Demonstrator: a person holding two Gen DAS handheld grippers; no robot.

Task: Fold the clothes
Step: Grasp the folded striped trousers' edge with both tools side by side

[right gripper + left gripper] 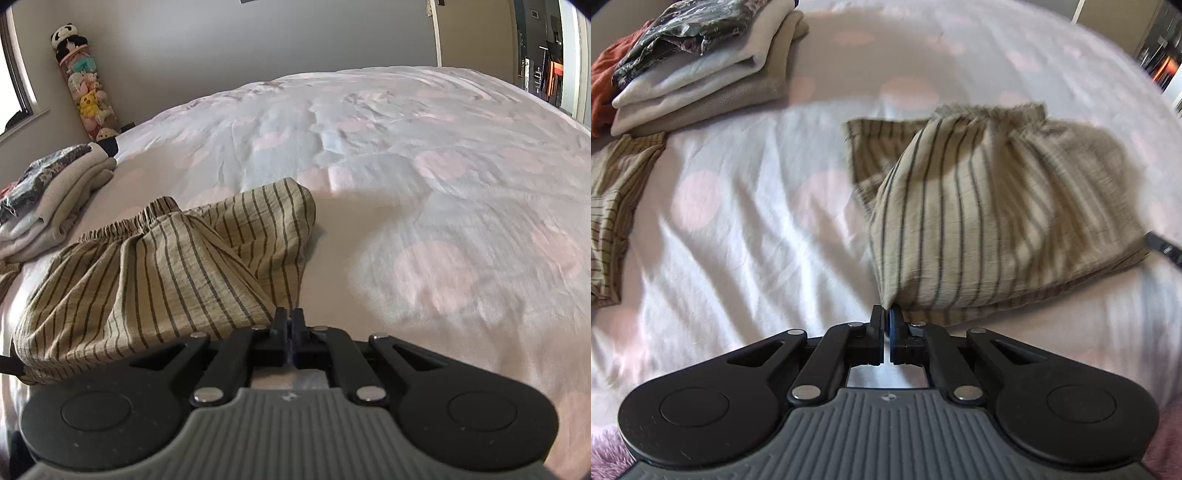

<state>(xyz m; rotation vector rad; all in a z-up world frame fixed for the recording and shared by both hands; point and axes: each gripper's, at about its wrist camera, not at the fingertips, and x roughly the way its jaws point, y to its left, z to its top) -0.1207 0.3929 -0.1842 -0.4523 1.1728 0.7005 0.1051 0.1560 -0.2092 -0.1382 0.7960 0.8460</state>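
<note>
Pinching corners of the tan dark-striped cloth shorts, the left gripper and right gripper are both clamped. A stack of folded beige and patterned clothes sits upper left on the white pink-dotted bedsheet.

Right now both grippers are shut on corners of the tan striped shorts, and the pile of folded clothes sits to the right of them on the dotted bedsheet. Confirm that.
One thing is wrong: the pile of folded clothes sits to the left of the tan striped shorts, as the right wrist view shows. The rest holds: the left gripper and right gripper are each shut on a corner, over the dotted bedsheet.
</note>
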